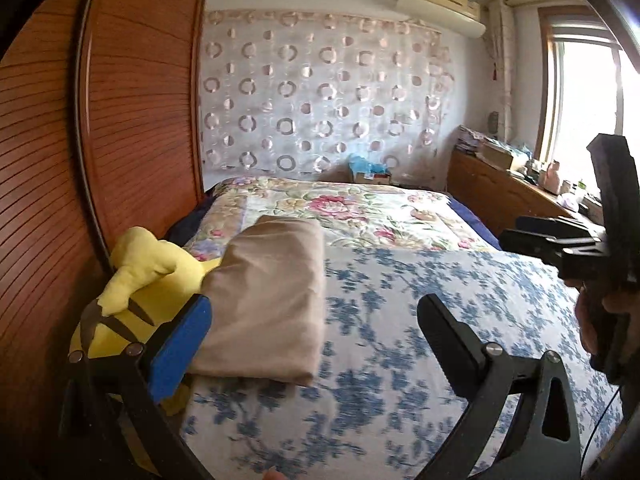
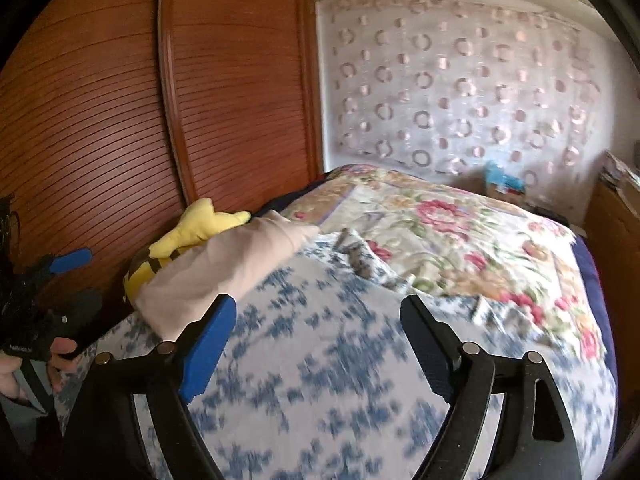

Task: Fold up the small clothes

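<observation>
left wrist view: left hand-held gripper (image 1: pixel 316 332) released, jaws wide, nothing between them — beige folded cloth (image 1: pixel 268 300) lies on the bed (image 1: pixel 420 300), touching the yellow plush toy (image 1: pixel 136 292) on the wardrobe (image 1: pixel 120 120) side.
cloth vs landmark: plush toy is the marker; cloth rests right against it, partly over its edge.
handling: looks light, soft, limp — judged to sag if pinched at one point; take it at a folded edge or corner, both layers.
right wrist view: right hand-held gripper (image 2: pixel 320 344) released too, empty, over blue-flowered sheet; cloth (image 2: pixel 224 268) beside the plush toy (image 2: pixel 188 236), ahead-left of the jaws.
risk: plush may drag along with the cloth.
</observation>
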Action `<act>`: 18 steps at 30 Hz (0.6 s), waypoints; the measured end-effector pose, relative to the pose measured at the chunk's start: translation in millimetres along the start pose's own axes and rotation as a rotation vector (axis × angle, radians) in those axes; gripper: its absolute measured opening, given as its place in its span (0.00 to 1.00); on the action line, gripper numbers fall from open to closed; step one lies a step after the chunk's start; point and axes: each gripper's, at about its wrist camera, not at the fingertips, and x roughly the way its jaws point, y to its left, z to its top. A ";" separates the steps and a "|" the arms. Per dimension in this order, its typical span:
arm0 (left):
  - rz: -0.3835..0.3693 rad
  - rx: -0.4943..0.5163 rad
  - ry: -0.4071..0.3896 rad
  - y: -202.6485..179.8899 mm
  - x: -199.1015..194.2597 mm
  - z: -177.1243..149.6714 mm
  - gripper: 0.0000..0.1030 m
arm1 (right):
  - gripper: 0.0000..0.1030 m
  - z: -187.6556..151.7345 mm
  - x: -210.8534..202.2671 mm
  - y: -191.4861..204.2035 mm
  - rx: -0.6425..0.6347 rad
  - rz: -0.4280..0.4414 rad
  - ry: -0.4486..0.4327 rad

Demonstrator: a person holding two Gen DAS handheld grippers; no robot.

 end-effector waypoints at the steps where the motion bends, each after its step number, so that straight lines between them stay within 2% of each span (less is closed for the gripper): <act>1: 0.005 0.006 -0.003 -5.9 -1.5 -0.8 1.00 | 0.84 -4.3 -6.5 0.3 0.010 -0.008 0.001; 8: -0.049 0.038 0.000 -44.1 -12.7 -9.0 1.00 | 0.84 -43.4 -62.9 1.5 0.086 -0.121 -0.038; 18: -0.129 0.073 -0.028 -91.0 -38.6 1.3 0.99 | 0.84 -64.3 -122.9 22.5 0.135 -0.222 -0.087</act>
